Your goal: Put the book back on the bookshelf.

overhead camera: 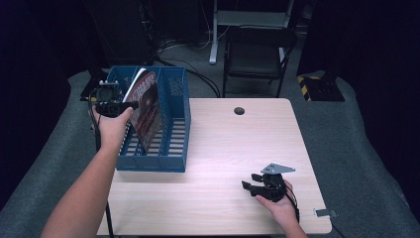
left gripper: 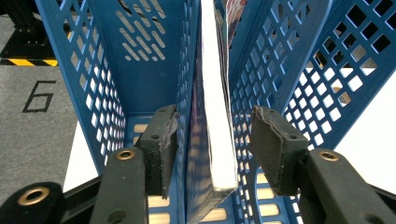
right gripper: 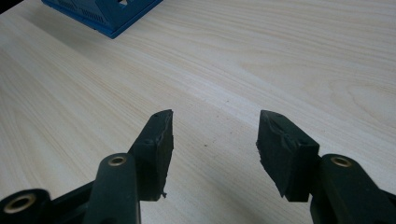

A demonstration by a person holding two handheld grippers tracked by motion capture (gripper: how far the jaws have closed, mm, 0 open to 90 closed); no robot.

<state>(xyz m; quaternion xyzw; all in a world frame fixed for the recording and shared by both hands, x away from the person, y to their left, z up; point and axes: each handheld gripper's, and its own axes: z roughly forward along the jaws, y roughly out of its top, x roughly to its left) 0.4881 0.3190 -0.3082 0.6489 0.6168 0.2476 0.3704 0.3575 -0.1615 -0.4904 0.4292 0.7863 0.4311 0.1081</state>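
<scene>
A blue perforated file rack [overhead camera: 174,124] stands at the table's left edge. A magazine with a red and dark cover [overhead camera: 148,106] leans upright in one of its slots. My left gripper [overhead camera: 130,105] is at the rack's upper left, held level. In the left gripper view it [left gripper: 215,135] is open, with the magazine's white page edge [left gripper: 218,116] and a blue divider wall [left gripper: 189,140] between the pads, untouched. My right gripper [overhead camera: 249,180] hovers low over the table's front right. It [right gripper: 215,135] is open with nothing between its fingers.
The light wood table [overhead camera: 237,148] has a round cable hole [overhead camera: 239,110] at the back and a small metal clip [overhead camera: 324,212] at its front right edge. A dark chair [overhead camera: 257,54] stands behind the table. Grey floor surrounds it.
</scene>
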